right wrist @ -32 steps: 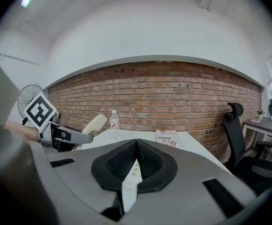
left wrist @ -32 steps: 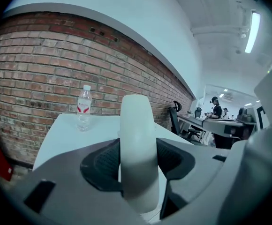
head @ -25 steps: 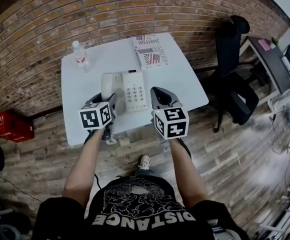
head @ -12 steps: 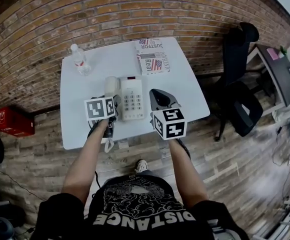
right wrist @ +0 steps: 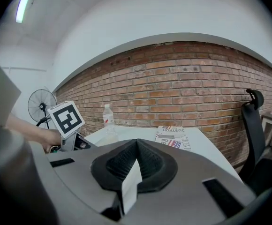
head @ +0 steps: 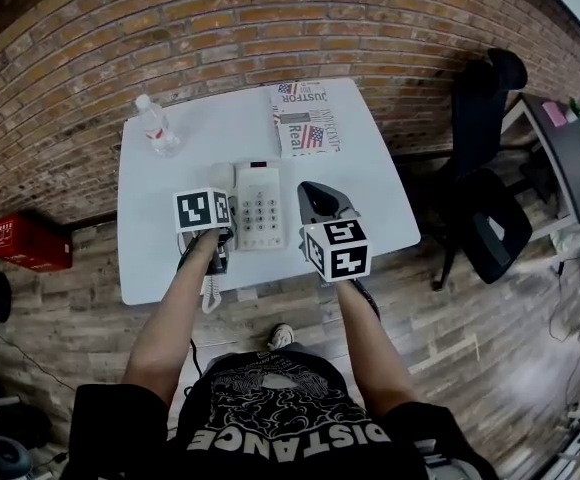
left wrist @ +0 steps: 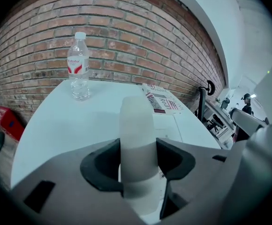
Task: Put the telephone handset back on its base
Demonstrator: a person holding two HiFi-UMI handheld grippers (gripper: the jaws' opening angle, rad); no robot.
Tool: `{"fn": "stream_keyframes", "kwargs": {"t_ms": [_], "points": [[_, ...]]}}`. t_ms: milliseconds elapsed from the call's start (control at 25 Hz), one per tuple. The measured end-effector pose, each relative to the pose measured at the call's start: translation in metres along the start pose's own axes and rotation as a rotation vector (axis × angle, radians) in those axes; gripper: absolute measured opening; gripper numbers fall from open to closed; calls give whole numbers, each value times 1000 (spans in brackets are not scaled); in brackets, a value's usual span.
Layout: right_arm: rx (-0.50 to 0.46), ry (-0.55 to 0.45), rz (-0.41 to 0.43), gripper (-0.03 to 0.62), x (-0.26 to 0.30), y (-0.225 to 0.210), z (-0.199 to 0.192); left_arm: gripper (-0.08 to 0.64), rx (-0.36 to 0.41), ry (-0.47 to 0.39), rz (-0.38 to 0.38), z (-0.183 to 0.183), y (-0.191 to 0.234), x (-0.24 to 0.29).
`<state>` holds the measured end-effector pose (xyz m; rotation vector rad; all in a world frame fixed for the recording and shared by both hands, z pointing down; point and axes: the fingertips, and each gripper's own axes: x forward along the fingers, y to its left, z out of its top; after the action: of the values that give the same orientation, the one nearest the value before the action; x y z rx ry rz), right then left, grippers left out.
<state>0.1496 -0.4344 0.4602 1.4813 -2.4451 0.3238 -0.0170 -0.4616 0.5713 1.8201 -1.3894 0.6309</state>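
Head view: camera high above the white table (head: 160, 218), facing steeply down. The whole tabletop and the surrounding floor (head: 450, 348) are in frame, so it is far off.

Left gripper view: camera low over the tabletop, facing along it toward the brick wall (left wrist: 126, 36). The handset (left wrist: 137, 135) fills the centre, very near the lens.

Right gripper view: camera near table height, pitched more level, facing the same wall. The ceiling (right wrist: 79, 13) takes the upper part, and a marker cube (right wrist: 66, 118) sits close at left.

Shared: water bottle (left wrist: 79, 64) and newspaper (left wrist: 162, 99) appear in all three views, toward the table's wall side.
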Motion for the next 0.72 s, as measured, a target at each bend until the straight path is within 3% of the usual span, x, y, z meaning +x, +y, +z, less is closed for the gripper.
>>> {"fn": "stream_keyframes", "kwargs": {"t_ms": [320, 720], "points": [[4, 15, 3, 0, 2, -14, -7, 219, -31, 62, 37, -3, 1, 15], [10, 15, 10, 1, 7, -19, -9, 224, -5, 69, 51, -3, 1, 19]]}}
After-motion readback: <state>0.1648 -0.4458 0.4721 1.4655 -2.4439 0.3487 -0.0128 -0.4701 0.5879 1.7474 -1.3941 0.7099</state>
